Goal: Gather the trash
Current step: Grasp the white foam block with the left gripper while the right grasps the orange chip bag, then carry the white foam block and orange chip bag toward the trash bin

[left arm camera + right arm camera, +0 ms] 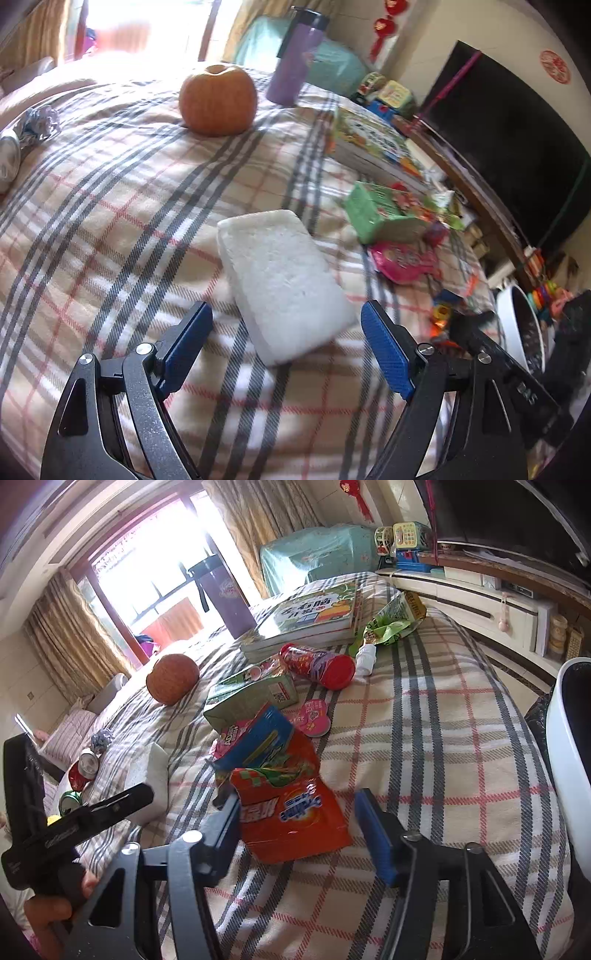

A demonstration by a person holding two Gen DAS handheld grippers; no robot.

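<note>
On a plaid bedspread [110, 229] lies a white foam block [284, 284]. My left gripper [286, 314] stands open, its blue pads on either side of the block's near end without touching it. In the right wrist view an orange packet [291, 819] lies flat between the jaws of my right gripper [297, 805]. The left pad sits at the packet's edge and the right pad stands clear of it, so the gripper is open. Behind the packet lie a blue wrapper [258, 742], a green carton [251, 698], a pink lid [314, 712] and a red tube [317, 664].
An orange pumpkin [218, 99], a purple bottle [291, 66] and stacked books [369, 140] sit farther back. Crushed cans [83, 768] lie at the left. A white bin [569, 757] stands off the bed's right edge, with a shelf unit [480, 602] beyond.
</note>
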